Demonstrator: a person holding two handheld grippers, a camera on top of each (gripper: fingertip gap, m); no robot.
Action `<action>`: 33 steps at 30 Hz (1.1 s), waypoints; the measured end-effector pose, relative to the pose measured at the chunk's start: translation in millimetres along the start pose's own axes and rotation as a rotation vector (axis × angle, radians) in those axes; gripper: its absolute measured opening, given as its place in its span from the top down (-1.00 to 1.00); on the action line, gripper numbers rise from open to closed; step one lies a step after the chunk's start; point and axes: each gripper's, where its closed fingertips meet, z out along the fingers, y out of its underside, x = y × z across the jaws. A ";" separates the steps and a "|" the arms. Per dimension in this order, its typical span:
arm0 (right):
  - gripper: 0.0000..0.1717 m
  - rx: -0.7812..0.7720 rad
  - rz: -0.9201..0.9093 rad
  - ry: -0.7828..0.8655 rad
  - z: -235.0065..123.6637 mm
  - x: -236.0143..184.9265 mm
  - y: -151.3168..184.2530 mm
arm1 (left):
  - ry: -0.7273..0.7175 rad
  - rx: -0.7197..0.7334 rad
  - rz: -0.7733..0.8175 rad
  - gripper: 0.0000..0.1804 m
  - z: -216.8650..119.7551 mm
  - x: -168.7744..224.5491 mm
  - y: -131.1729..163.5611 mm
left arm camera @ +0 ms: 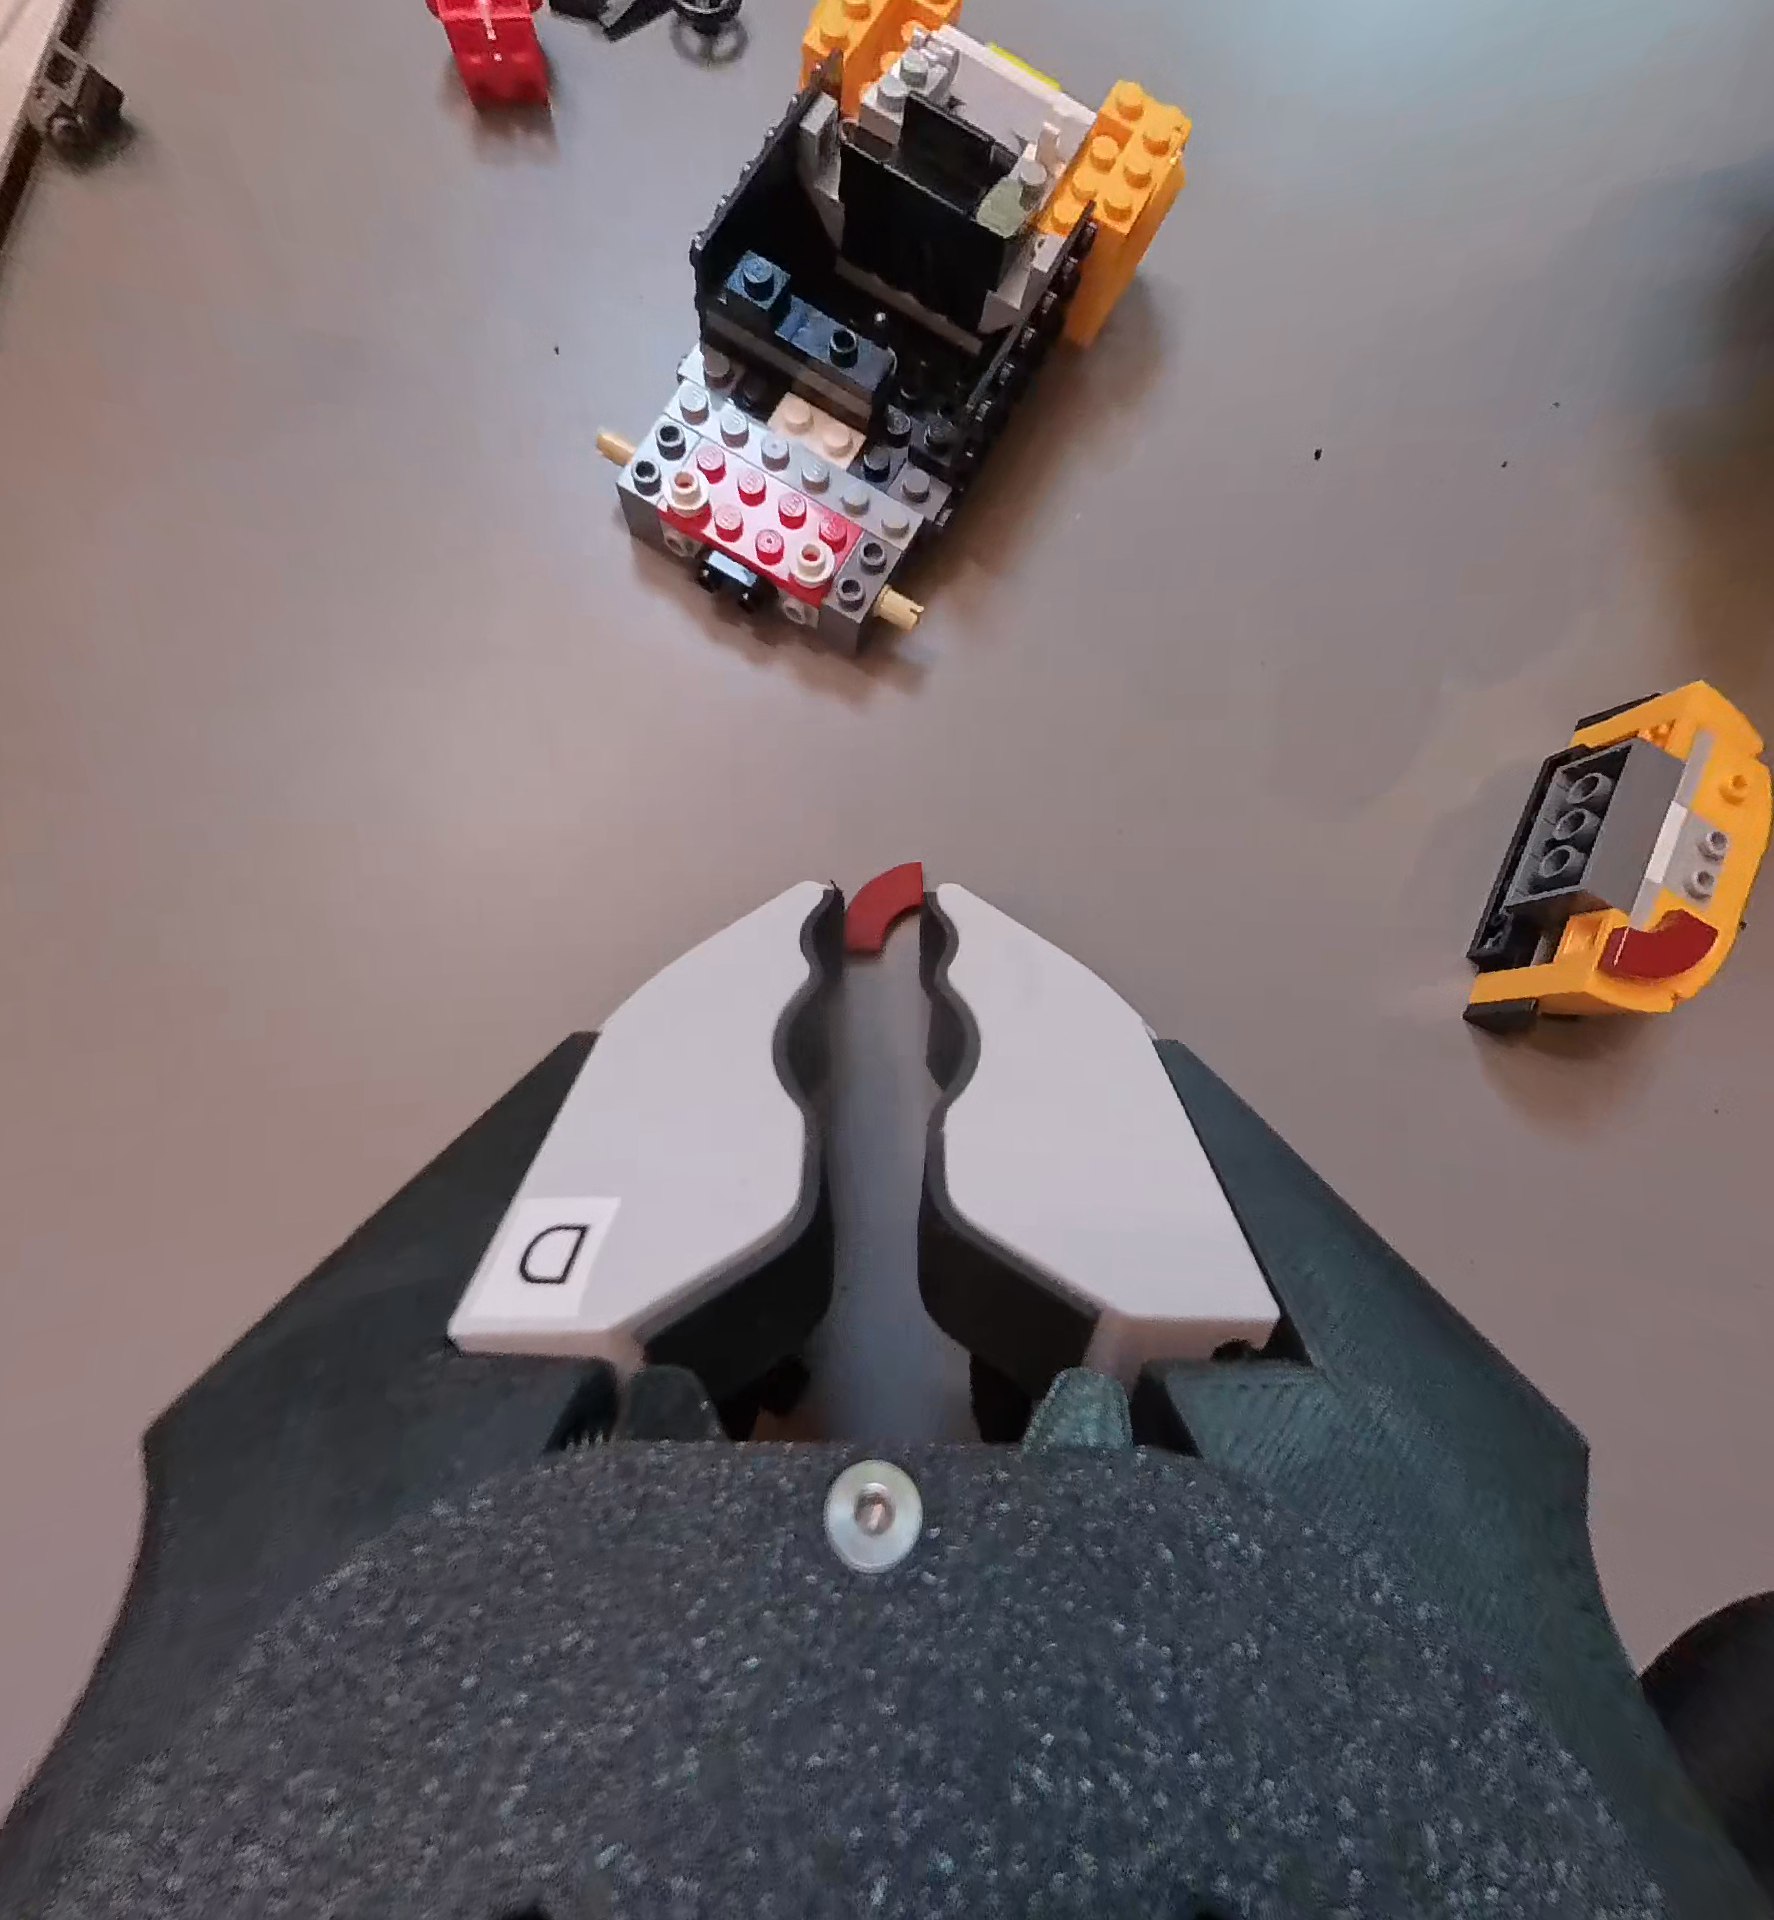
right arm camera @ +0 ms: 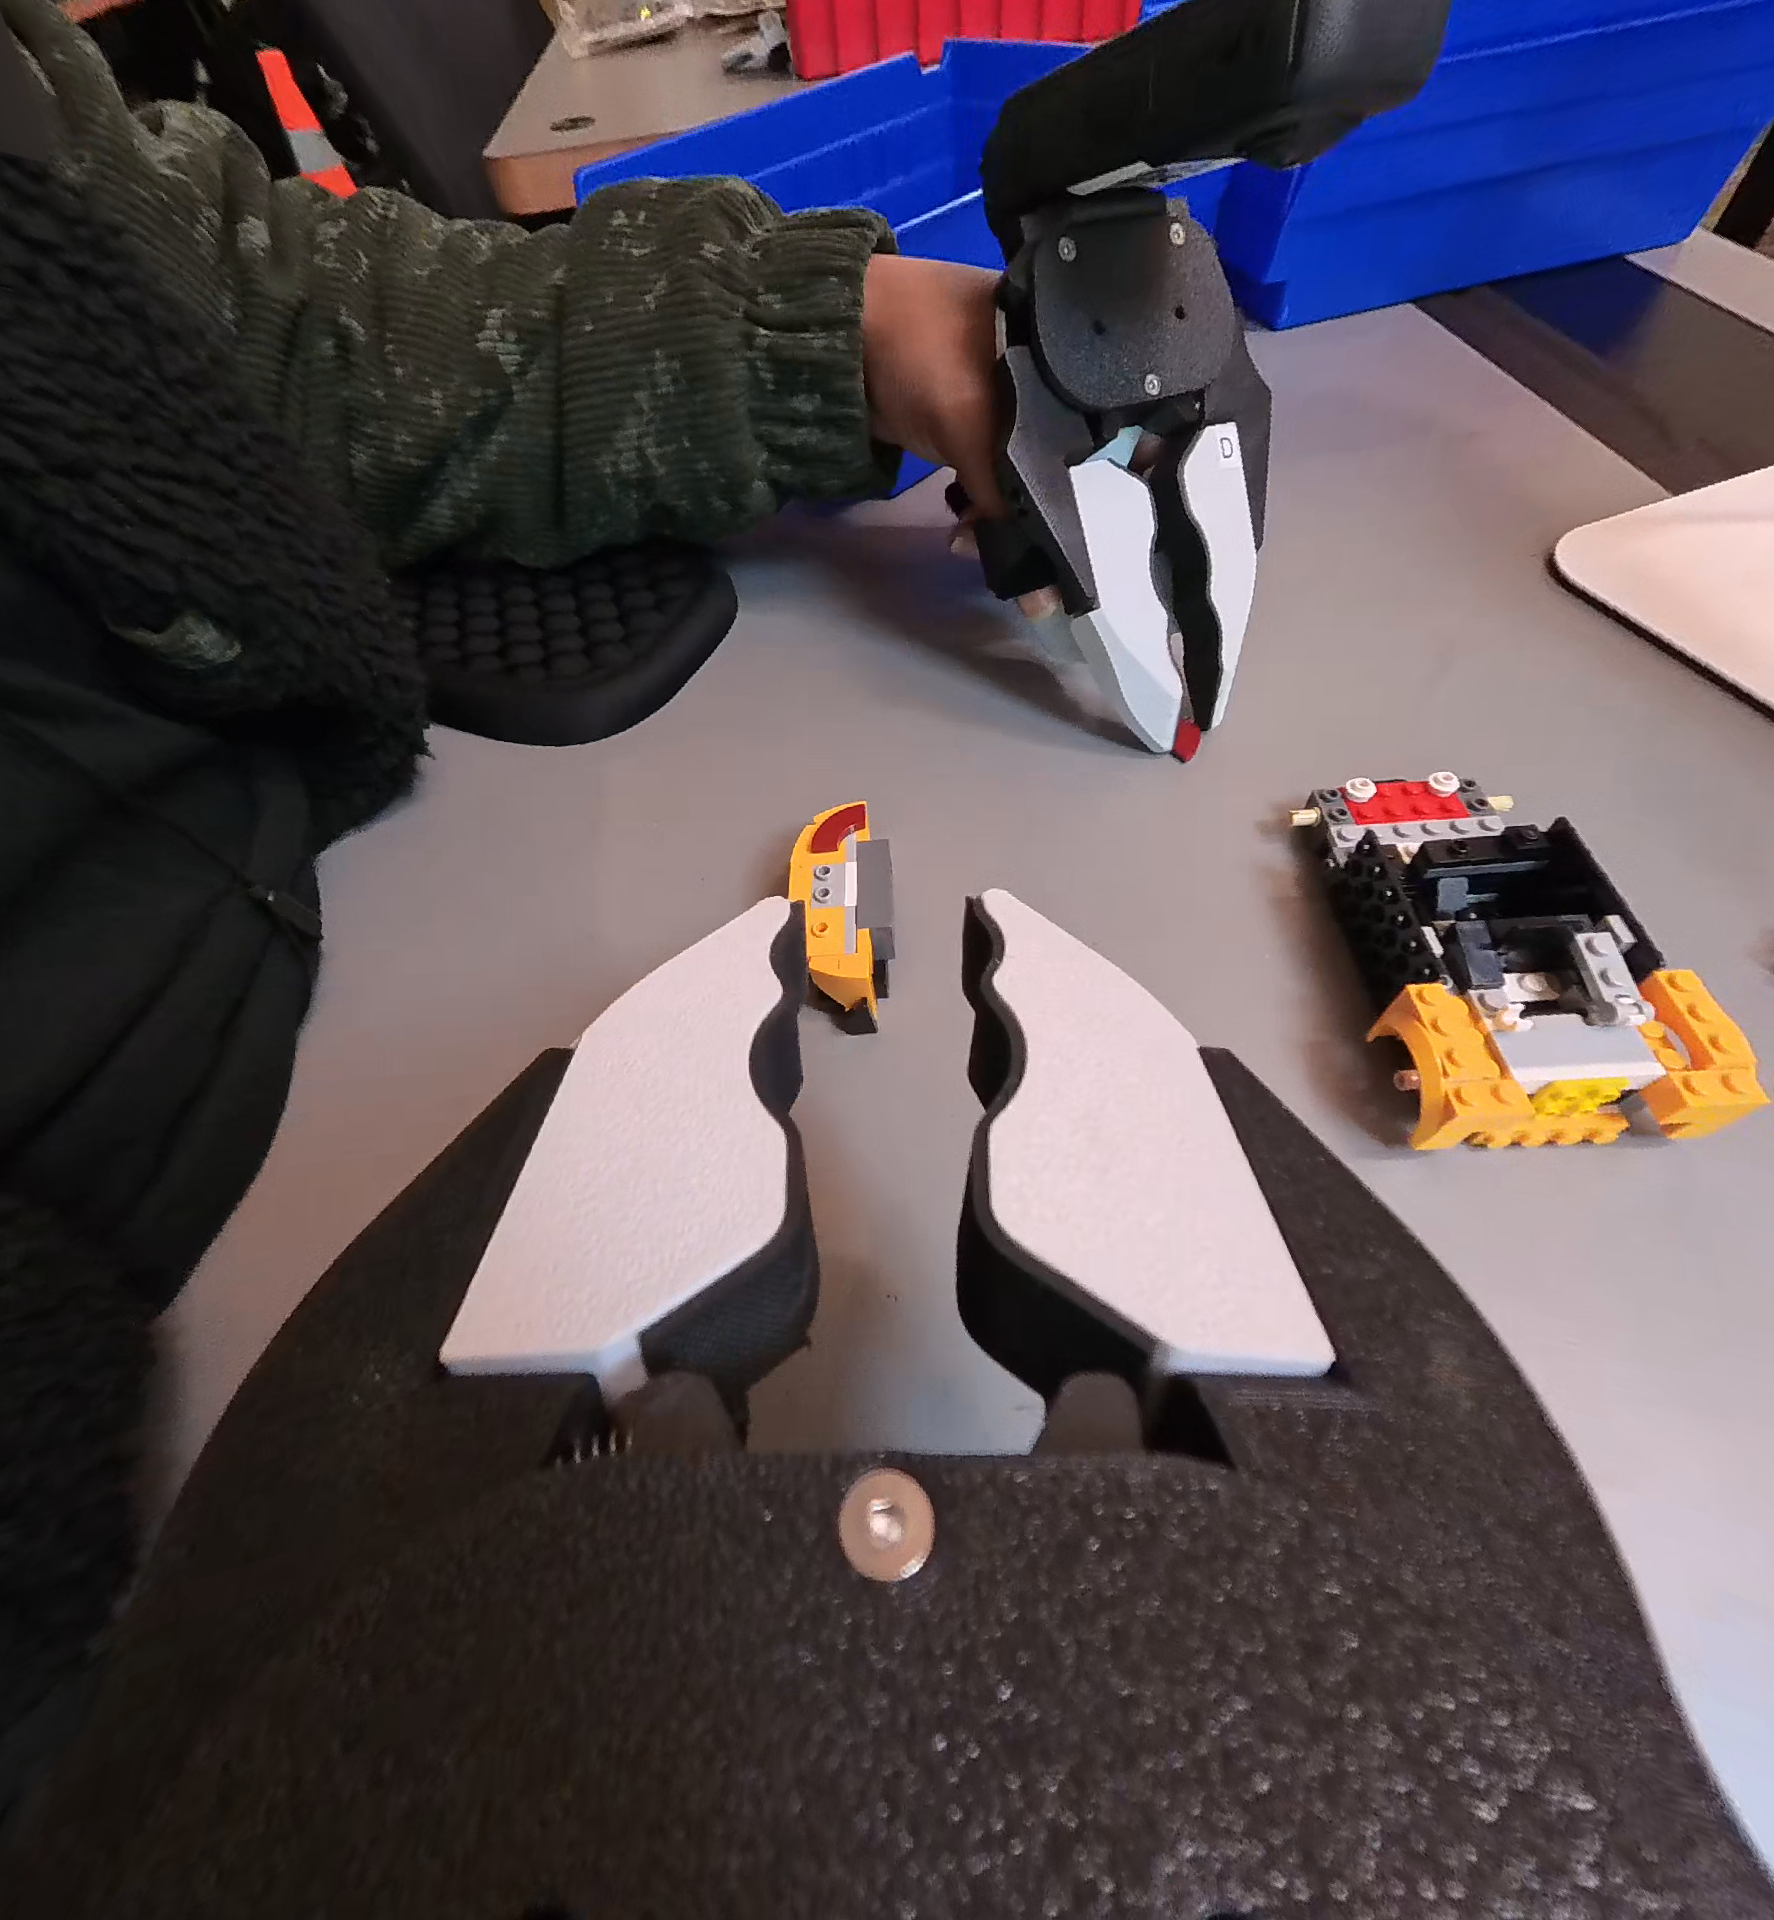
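Observation:
My left gripper (left arm camera: 881,894) is shut on a small dark red curved tile (left arm camera: 883,906), pinched at the fingertips just above the grey table (left arm camera: 343,727). The right wrist view shows the same grip (right arm camera: 1187,740) from the front. My right gripper (right arm camera: 878,904) is open. An orange curved brick sub-assembly (right arm camera: 841,914) with a dark red curved tile on it lies on the table between its fingers, close to the left finger and apart from the right one. It also shows in the left wrist view (left arm camera: 1631,862). A partly built brick car (left arm camera: 883,343) with orange fenders stands ahead of the left gripper, and to the right in the right wrist view (right arm camera: 1517,956).
A person's green sleeve (right arm camera: 550,364) and a black cushion (right arm camera: 571,644) are at the left. Blue bins (right arm camera: 1485,156) stand at the back, with a white board (right arm camera: 1735,582) at the right. A red brick (left arm camera: 493,52) and small black parts (left arm camera: 696,21) lie beyond the car. Some 20 centimetres of space lies between my two pairs of fingers.

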 end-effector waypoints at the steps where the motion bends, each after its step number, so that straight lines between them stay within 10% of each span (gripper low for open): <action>1: 0.67 0.001 0.003 -0.003 0.3 -0.2 0.4 | -0.006 -0.010 0.004 0.86 0.0 0.6 0.7; 7: 0.67 -0.005 -0.004 -0.004 0.8 -3.2 2.3 | -0.073 0.042 0.051 0.92 -24.6 25.7 -12.6; 12: 0.67 -0.009 -0.005 -0.001 0.7 -2.6 3.9 | -0.412 0.227 0.012 0.92 -145.9 26.2 -30.6; 18: 0.67 -0.063 -0.041 0.000 9.8 -6.5 11.5 | -0.786 0.132 -0.434 0.92 -269.5 -26.4 94.2; 23: 0.66 -0.167 -0.092 0.027 35.7 -11.5 19.2 | -0.821 0.041 -0.611 0.70 -272.5 -35.1 148.9; 28: 0.59 -0.288 -0.141 0.038 69.5 -16.7 25.6 | -0.855 0.069 -0.564 0.33 -263.5 -38.6 140.2; 33: 0.53 -0.358 -0.186 0.025 93.3 -20.0 29.3 | -0.814 0.149 -0.447 0.39 -255.1 -27.5 115.1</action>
